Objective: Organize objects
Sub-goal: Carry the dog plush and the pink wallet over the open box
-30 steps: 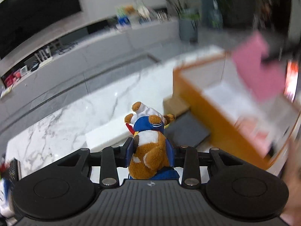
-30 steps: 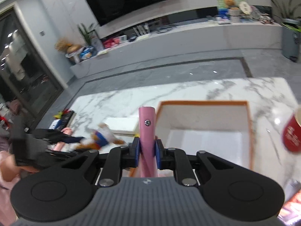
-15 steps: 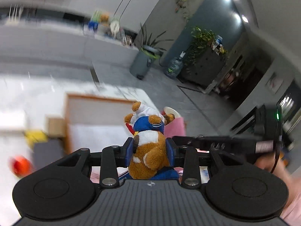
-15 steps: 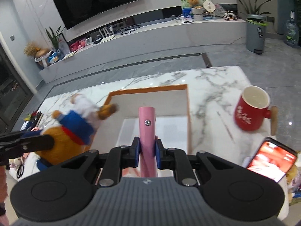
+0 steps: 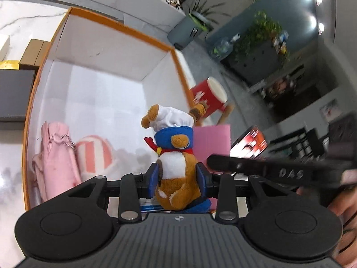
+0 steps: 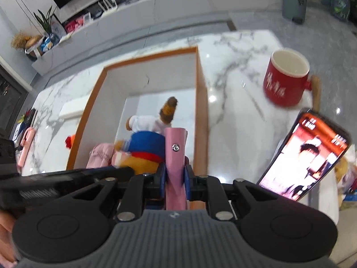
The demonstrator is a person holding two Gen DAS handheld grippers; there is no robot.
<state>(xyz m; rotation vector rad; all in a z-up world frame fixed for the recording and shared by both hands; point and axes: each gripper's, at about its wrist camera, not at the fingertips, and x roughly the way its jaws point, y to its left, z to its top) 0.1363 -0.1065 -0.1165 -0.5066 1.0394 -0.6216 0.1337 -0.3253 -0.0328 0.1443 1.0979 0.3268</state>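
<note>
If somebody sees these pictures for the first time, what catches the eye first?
Probably the plush toy clamped in the left gripper, held over the orange-rimmed box. Next, the pink case in the right gripper, and the red mug on the marble table right of the box.

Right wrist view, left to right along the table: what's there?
orange-rimmed box → plush toy → pink flat item in the right gripper → red mug → phone

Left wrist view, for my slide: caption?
Left gripper holds a plush bear over the orange-rimmed box.
</note>
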